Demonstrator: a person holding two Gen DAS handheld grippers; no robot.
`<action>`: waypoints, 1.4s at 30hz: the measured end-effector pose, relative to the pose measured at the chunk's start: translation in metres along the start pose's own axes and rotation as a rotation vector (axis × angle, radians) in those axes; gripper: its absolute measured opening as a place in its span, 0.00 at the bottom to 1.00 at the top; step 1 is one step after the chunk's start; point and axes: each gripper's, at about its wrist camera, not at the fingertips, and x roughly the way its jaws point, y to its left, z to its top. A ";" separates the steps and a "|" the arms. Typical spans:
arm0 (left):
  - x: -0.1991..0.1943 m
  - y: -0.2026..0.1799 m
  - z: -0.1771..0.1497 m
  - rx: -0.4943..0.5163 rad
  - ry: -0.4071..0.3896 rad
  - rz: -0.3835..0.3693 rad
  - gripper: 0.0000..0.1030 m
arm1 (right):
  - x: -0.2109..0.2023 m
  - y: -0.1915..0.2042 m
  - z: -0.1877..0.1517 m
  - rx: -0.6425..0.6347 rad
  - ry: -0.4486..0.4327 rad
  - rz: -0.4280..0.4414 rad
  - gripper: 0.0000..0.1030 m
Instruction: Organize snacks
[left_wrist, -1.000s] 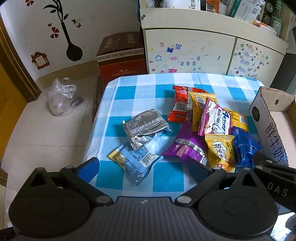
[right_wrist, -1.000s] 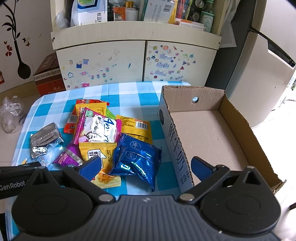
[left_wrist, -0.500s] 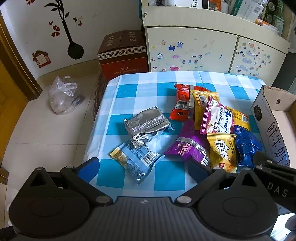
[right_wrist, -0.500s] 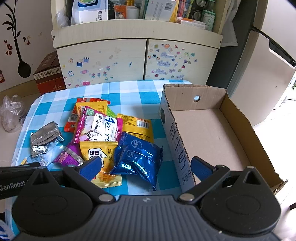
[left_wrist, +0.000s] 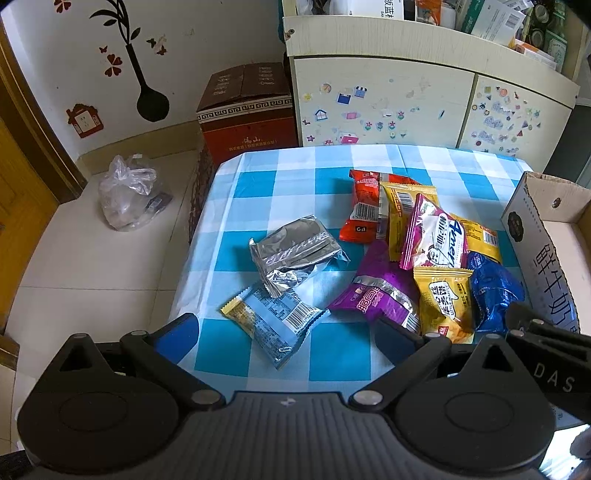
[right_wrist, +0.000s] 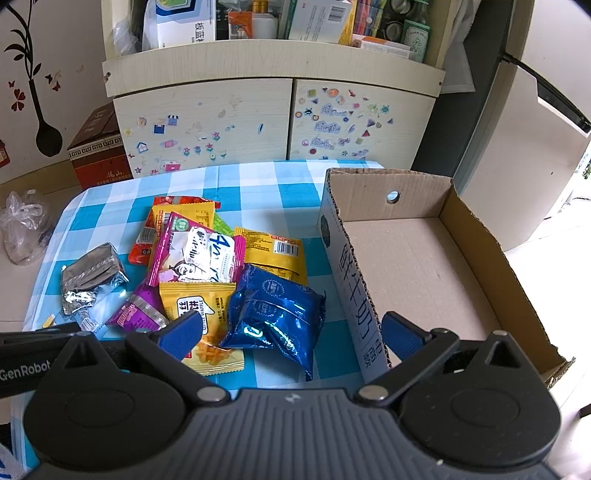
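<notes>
Several snack packets lie on the blue-checked table (left_wrist: 280, 184): a silver foil packet (left_wrist: 295, 251), a light-blue packet (left_wrist: 273, 321), a purple packet (left_wrist: 376, 291), a red packet (left_wrist: 364, 206), a pink-and-white packet (right_wrist: 197, 254), yellow packets (right_wrist: 197, 306) and a dark blue packet (right_wrist: 275, 317). An open cardboard box (right_wrist: 424, 266) stands at the table's right; nothing shows inside it. My left gripper (left_wrist: 284, 339) is open and empty above the near edge, by the light-blue packet. My right gripper (right_wrist: 291, 332) is open and empty, just above the dark blue packet and the box's left wall.
A white cabinet (right_wrist: 273, 118) with stickers stands behind the table, its shelf crowded with boxes and bottles. A red-brown carton (left_wrist: 247, 114) and a clear plastic bag (left_wrist: 127, 192) sit on the floor to the left. A white appliance (right_wrist: 535, 147) stands to the right.
Both grippers have drifted slightly forward and down over the table, so the packets sit a little lower in view. Both stay open. Nothing was picked up.
</notes>
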 end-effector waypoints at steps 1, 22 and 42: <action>0.000 0.000 0.000 0.000 0.001 0.000 1.00 | 0.000 0.000 0.000 -0.001 0.000 0.000 0.99; -0.003 0.009 0.001 -0.040 0.010 -0.066 1.00 | -0.008 -0.010 0.000 0.019 -0.036 0.115 0.99; 0.002 0.077 0.037 -0.137 0.061 -0.168 1.00 | -0.034 -0.078 -0.004 0.188 -0.161 0.437 0.99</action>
